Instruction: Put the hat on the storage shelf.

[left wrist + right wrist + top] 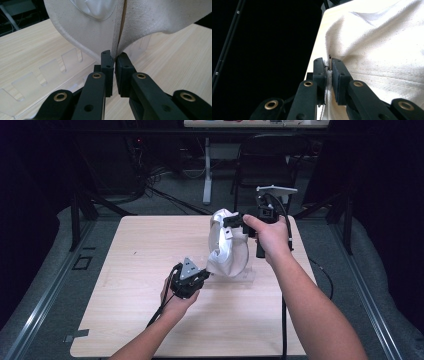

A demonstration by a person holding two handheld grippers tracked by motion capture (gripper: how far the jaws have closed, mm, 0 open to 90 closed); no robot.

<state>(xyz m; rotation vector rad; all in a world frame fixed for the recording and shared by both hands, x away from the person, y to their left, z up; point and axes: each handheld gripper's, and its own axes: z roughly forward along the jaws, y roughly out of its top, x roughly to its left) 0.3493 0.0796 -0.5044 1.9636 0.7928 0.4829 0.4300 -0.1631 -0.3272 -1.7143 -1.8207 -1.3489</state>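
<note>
A white fabric piece point(227, 247) hangs over the middle of the wooden table point(140, 255), stretched between both grippers. My left gripper point(205, 272) is shut on its lower edge; in the left gripper view the jaws point(114, 56) pinch a seam where two folds of the fabric point(150, 20) meet. My right gripper point(229, 221) is shut on the top edge, higher and farther back. In the right gripper view the jaws point(328, 62) clamp a hem of the fabric point(382, 50).
A clear acrylic rack point(50, 70) with slots lies on the table right under the fabric, its edge visible point(245, 277) in the high view. Behind the table stand a black chair point(270, 160) and a white desk leg point(207, 170). Cables trail on the floor.
</note>
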